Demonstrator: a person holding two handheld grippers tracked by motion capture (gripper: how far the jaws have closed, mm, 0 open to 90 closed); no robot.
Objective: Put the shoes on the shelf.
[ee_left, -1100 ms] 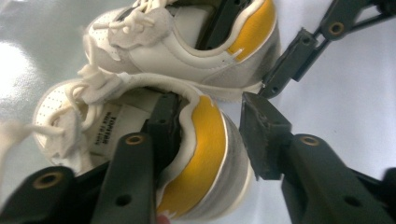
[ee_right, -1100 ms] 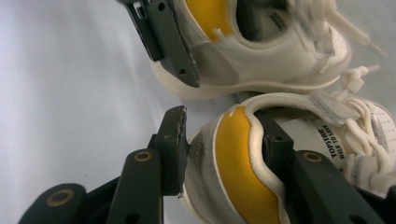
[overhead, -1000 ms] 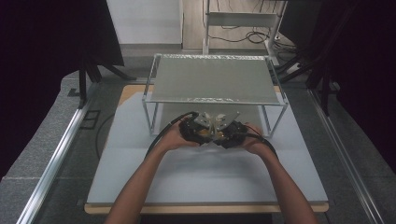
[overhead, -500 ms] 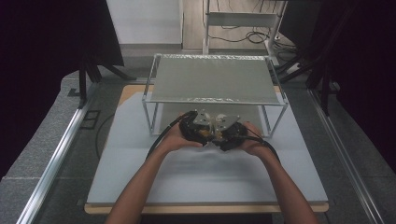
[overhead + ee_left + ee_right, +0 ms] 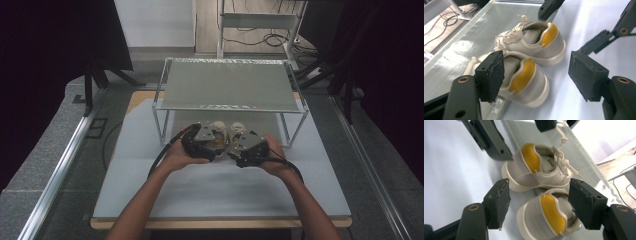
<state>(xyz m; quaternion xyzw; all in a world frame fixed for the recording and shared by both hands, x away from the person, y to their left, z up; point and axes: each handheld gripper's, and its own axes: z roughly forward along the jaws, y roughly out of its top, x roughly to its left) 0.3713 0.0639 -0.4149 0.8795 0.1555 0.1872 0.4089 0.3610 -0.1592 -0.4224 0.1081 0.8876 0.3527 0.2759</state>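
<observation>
The pair of small shoes (image 5: 524,60) stands heels outward on the tabletop (image 5: 220,190), under the front edge of the wire rack (image 5: 230,85), toes toward its back. The left tongs (image 5: 536,75) and the right tongs (image 5: 539,205) have just been opening and stand wide behind the heels, gripping nothing, likely so the pair sits released side by side.

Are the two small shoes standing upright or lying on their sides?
Upright. In the left gripper view the nearer shoe and the farther shoe both rest on their soles, openings and yellow heel linings facing up.
</observation>
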